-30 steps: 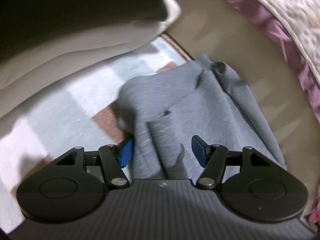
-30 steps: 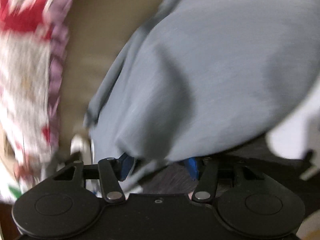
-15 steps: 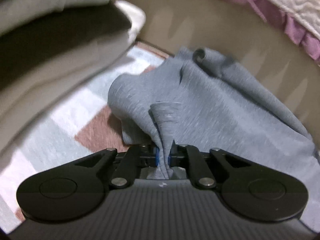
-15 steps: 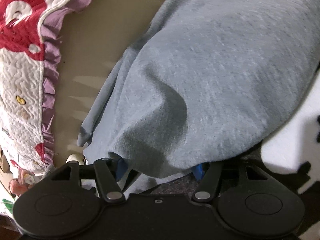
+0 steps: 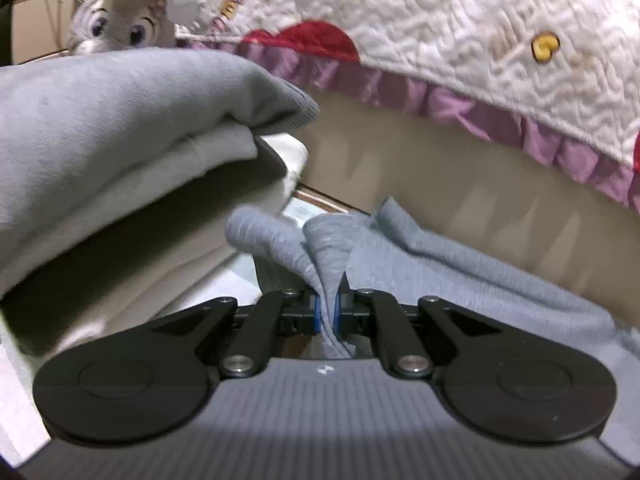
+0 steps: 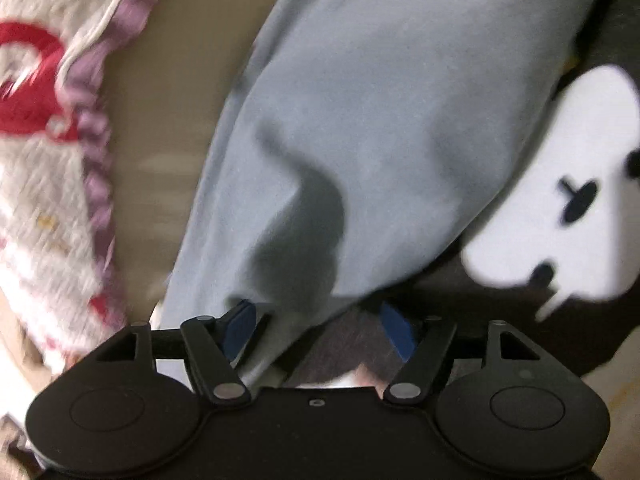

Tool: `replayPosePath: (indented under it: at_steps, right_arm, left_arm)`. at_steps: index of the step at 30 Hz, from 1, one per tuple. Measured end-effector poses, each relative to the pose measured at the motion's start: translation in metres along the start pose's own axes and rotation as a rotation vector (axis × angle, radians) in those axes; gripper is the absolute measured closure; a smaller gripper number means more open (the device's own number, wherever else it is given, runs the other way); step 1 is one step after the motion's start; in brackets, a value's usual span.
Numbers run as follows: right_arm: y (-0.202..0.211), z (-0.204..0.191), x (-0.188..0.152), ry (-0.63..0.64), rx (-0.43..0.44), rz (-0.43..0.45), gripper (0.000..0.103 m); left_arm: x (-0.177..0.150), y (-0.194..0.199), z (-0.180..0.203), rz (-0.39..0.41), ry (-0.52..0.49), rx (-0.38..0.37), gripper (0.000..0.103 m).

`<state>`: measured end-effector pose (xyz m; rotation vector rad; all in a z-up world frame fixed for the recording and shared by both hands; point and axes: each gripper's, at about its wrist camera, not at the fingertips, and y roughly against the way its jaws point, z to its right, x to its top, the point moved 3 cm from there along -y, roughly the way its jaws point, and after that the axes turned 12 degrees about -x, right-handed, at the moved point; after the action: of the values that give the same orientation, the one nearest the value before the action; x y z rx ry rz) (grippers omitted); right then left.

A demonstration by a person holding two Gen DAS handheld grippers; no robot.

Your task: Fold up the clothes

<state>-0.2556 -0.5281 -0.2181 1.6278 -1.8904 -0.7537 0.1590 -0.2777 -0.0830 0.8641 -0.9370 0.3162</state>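
Note:
A grey-blue garment (image 5: pixel 460 264) lies on the floor beside a bed. My left gripper (image 5: pixel 329 312) is shut on a bunched fold of it, and the cloth rises in a pinched ridge from between the blue pads. In the right wrist view the same grey-blue garment (image 6: pixel 380 120) drapes over and between my right gripper's fingers. My right gripper (image 6: pixel 316 326) is open, its blue pads (image 6: pixel 240 326) wide apart with cloth hanging across the gap.
A stack of folded clothes (image 5: pixel 100 140), grey on top of cream, sits at the left. A quilted bedspread with purple ruffle (image 5: pixel 460 60) hangs at the back over a beige bed side (image 5: pixel 460 184). A plush toy (image 5: pixel 120 28) sits behind. A black-and-white cloth (image 6: pixel 560 200) lies at right.
My left gripper closed on a fold of the grey-blue garment and lifted it, tilting up toward the bed. My right gripper stayed open under the cloth.

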Motion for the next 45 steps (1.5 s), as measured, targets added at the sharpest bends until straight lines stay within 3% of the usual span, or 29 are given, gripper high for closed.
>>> replayPosePath:
  at_steps: [3, 5, 7, 9, 12, 15, 16, 18, 19, 20, 22, 25, 28, 31, 34, 36, 38, 42, 45]
  right_arm:
    - [0.01, -0.024, -0.011, 0.129, -0.031, -0.026, 0.028]
    - [0.017, -0.046, -0.019, 0.262, -0.067, -0.064, 0.028]
    - [0.039, -0.067, -0.02, 0.347, -0.036, -0.07, 0.028]
    - [0.076, -0.082, -0.009, 0.393, 0.062, -0.063, 0.029]
    - [0.131, -0.081, 0.027, 0.392, 0.101, 0.021, 0.029]
    - [0.173, -0.055, 0.073, 0.267, 0.097, 0.065, 0.028]
    - [0.185, -0.043, 0.089, 0.208, 0.104, 0.065, 0.028]
    - [0.211, -0.021, 0.115, 0.113, 0.119, 0.094, 0.028]
    - [0.223, -0.01, 0.125, 0.089, 0.116, 0.13, 0.028]
    - [0.236, 0.0, 0.135, 0.065, 0.112, 0.166, 0.028]
    - [0.253, 0.025, 0.15, 0.045, 0.056, 0.239, 0.027]
    - [0.255, 0.078, 0.171, -0.036, -0.088, 0.307, 0.027]
    - [0.241, 0.13, 0.184, -0.121, -0.181, 0.354, 0.027]
    - [0.226, 0.17, 0.192, -0.183, -0.177, 0.386, 0.027]
    - [0.214, 0.191, 0.196, -0.23, -0.157, 0.396, 0.027]
    - [0.204, 0.193, 0.197, -0.231, -0.126, 0.4, 0.027]
    - [0.195, 0.197, 0.201, -0.246, -0.118, 0.419, 0.027]
    - [0.191, 0.207, 0.211, -0.29, -0.183, 0.547, 0.027]
    - [0.185, 0.202, 0.219, -0.289, -0.193, 0.654, 0.013]
  left_arm:
    - [0.007, 0.015, 0.005, 0.04, -0.018, 0.016, 0.097]
    - [0.012, 0.034, 0.004, 0.068, 0.01, 0.014, 0.097]
    - [0.011, 0.058, -0.003, 0.092, 0.083, 0.007, 0.097]
    - [0.0, 0.056, -0.015, 0.035, 0.106, 0.071, 0.097]
    - [-0.018, 0.051, -0.033, -0.052, 0.139, 0.169, 0.097]
    - [-0.05, 0.006, -0.068, -0.309, 0.257, 0.243, 0.092]
    - [-0.06, 0.0, -0.075, -0.355, 0.291, 0.282, 0.089]
    - [-0.061, 0.003, -0.069, -0.363, 0.263, 0.305, 0.087]
    - [-0.054, 0.01, -0.057, -0.342, 0.219, 0.286, 0.08]
    - [-0.047, 0.017, -0.045, -0.321, 0.175, 0.266, 0.065]
    - [-0.033, 0.038, -0.014, -0.25, 0.114, 0.181, 0.047]
    - [-0.035, 0.065, 0.029, -0.175, 0.106, 0.024, 0.045]
    - [-0.065, 0.072, 0.07, -0.191, 0.122, -0.17, 0.045]
    - [-0.109, 0.059, 0.114, -0.297, 0.106, -0.309, 0.045]
    - [-0.14, 0.044, 0.149, -0.399, 0.049, -0.387, 0.045]
    - [-0.149, 0.035, 0.159, -0.418, 0.007, -0.402, 0.045]
    - [-0.155, 0.026, 0.16, -0.417, -0.022, -0.366, 0.045]
    - [-0.166, 0.01, 0.148, -0.438, -0.019, -0.296, 0.045]
    - [-0.17, 0.005, 0.147, -0.441, -0.038, -0.267, 0.045]
